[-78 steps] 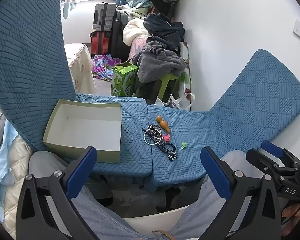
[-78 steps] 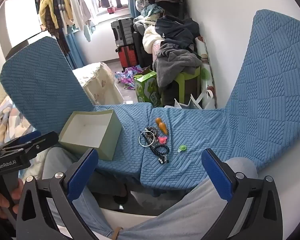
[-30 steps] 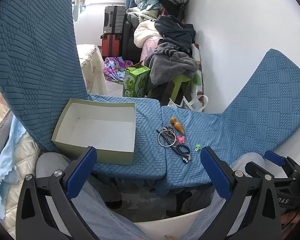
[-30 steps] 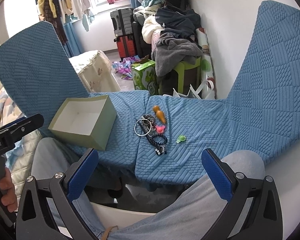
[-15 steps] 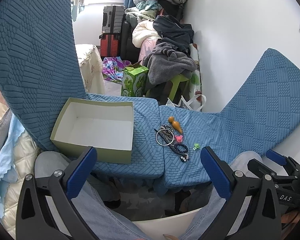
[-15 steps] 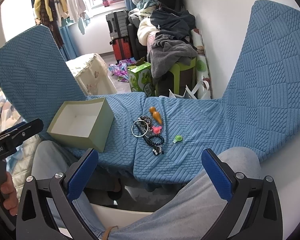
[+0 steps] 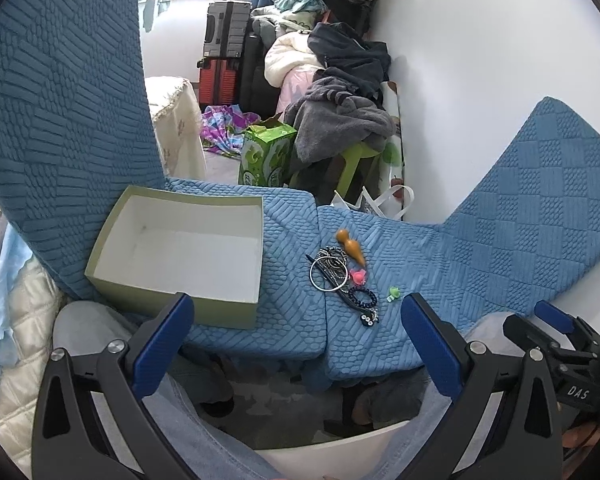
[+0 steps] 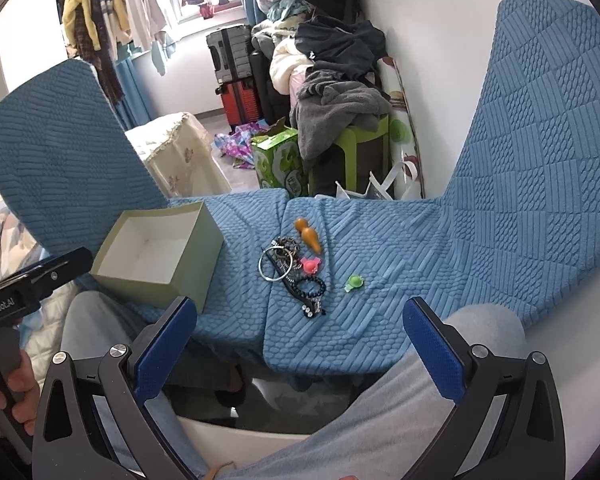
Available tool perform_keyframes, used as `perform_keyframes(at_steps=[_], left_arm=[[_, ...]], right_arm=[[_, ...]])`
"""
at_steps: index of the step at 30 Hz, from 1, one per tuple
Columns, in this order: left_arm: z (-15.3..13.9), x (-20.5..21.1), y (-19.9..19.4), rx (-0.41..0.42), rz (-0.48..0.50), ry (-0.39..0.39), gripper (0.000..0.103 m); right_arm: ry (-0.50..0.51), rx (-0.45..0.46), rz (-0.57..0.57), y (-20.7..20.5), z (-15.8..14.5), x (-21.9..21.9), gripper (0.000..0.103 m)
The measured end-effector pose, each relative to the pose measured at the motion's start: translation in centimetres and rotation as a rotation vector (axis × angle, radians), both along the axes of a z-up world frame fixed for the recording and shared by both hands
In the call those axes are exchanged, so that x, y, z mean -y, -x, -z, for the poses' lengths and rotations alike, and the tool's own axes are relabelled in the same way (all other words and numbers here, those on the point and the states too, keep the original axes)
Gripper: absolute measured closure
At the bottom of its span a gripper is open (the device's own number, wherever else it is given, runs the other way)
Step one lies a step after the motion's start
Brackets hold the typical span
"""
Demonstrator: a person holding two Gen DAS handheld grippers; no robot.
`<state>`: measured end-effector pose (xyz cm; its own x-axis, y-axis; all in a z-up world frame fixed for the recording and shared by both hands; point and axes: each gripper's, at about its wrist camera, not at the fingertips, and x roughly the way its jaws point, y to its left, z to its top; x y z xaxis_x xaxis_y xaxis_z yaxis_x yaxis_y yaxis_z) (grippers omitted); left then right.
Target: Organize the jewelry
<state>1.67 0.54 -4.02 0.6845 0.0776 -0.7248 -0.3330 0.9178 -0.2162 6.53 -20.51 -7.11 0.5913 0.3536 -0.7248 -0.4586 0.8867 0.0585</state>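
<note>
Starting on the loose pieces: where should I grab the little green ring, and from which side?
The green ring lies alone on the blue cushion, apart from the tangled pile. Probably best to come straight down with the right gripper, its fingers already open, and pinch across the round top.

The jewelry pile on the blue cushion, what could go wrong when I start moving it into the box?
The silver ring, dark chains and beaded bracelet overlap, so lifting one may drag the others along. The pile lies beside the seam between the two cushions, where a small piece could slip in. The green box overhangs the cushion's front edge, so a nudge might tip it.
</note>
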Motion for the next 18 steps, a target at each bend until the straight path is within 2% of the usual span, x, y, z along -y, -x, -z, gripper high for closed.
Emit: perform_keyframes(at_steps=[7,18], left_arm=[[0.8,-0.5,-2.3,0.002,0.014,-0.012,0.0],[0.1,-0.6,-6.5,0.084,0.066,-0.047,0.0]], right_arm=[[-0.029,-0.03,-0.018,-2.1,1.3,0.0,0.0],[-0.088,0.016,-0.042,-7.1,1.6,-0.4,0.018]])
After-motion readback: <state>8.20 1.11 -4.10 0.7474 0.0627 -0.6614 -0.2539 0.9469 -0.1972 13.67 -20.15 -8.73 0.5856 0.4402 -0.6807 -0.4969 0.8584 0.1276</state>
